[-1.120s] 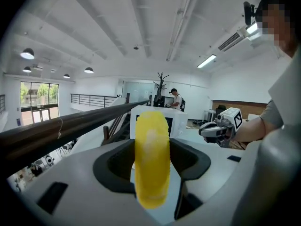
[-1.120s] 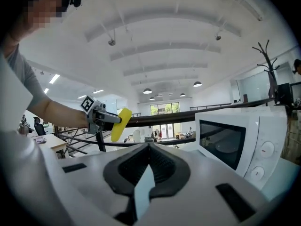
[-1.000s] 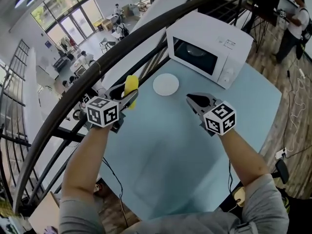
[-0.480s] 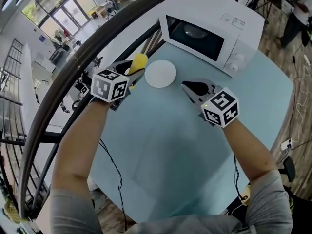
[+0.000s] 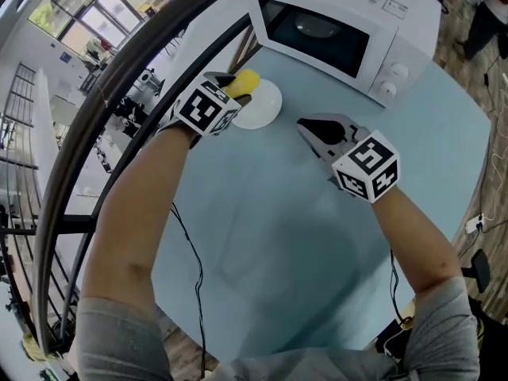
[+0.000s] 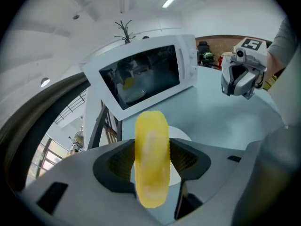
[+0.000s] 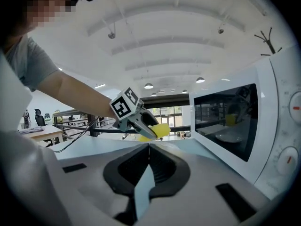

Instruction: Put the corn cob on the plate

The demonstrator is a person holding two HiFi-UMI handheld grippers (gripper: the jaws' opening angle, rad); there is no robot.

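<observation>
Right claw (image 5: 311, 131) hangs shut and empty over the blue tabletop (image 5: 302, 236). Farther left, the left claw (image 5: 236, 94) grips the corn cob (image 6: 151, 173) over the otherwise bare white plate's (image 5: 268, 105) left rim. Beyond, the closed microwave (image 5: 397, 22) holds a pale dish (image 5: 313, 26). A second ago the cob was left of the plate.

Pale blue table (image 5: 278, 213): microwave (image 5: 341, 30), white plate (image 5: 267, 109)
</observation>
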